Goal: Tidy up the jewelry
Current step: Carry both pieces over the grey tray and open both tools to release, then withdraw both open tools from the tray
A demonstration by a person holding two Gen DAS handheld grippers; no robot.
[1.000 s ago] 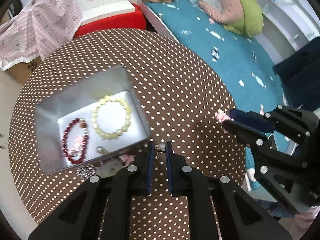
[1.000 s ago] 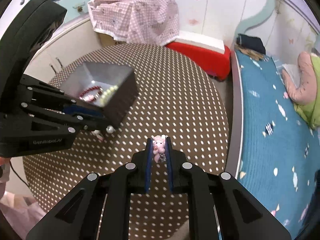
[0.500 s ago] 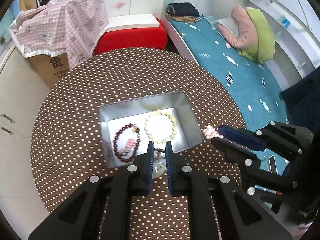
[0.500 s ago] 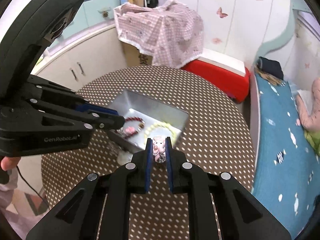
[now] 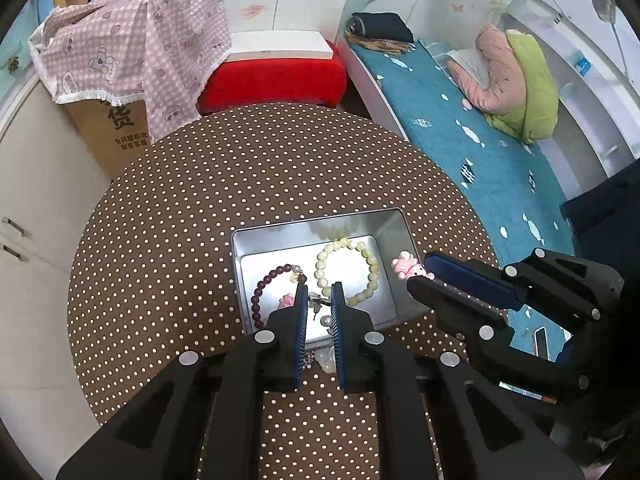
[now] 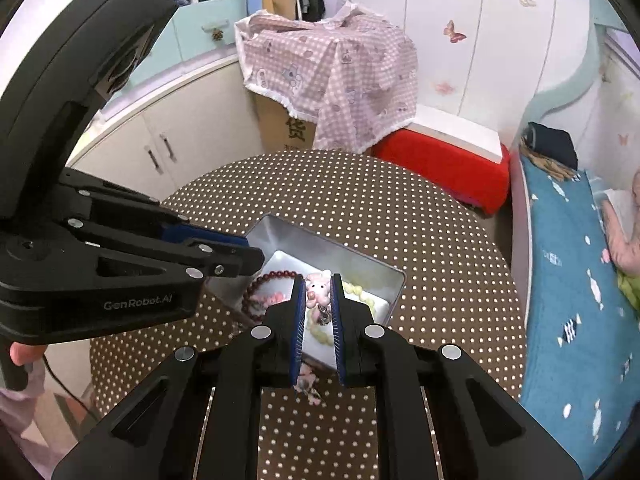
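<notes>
**Two grippers over the jewelry tin, each pinching a small piece**

While the left wrist view looks down on a round table point(image 5: 200, 208) with a brown, white-dotted cover, an open metal tin point(image 5: 400, 236) sits near its close edge. Inside the tin lie a dark red bead bracelet point(image 5: 264, 292) on the left and a pale yellow bead bracelet point(image 5: 348, 268) on the right, apart from each other; a small pink piece point(image 5: 286, 301) lies inside the red ring. Beyond the table stand a red stool point(image 5: 272, 80), a cardboard box under a pink checked cloth point(image 5: 132, 48), and a bed with a teal cover point(image 5: 460, 136). The left gripper point(image 5: 319, 304) hangs over the tin's near wall, its jaws narrow and pinching a small metal earring point(image 5: 316, 303) with a pearl hanging below. The right gripper point(image 5: 420, 276) reaches in from the right, holding a pink charm point(image 5: 406, 265) over the tin's right rim.

From the right wrist view, the left gripper's black body fills the left side and hides part of the tin point(image 6: 360, 256). The right gripper point(image 6: 317, 296) is nearly closed on the pink charm point(image 6: 318, 289), held above the tin's floor between both bracelets. More small pink pieces point(image 6: 308, 384) lie on the table just outside the tin's near wall, partly hidden by the fingers.
</notes>
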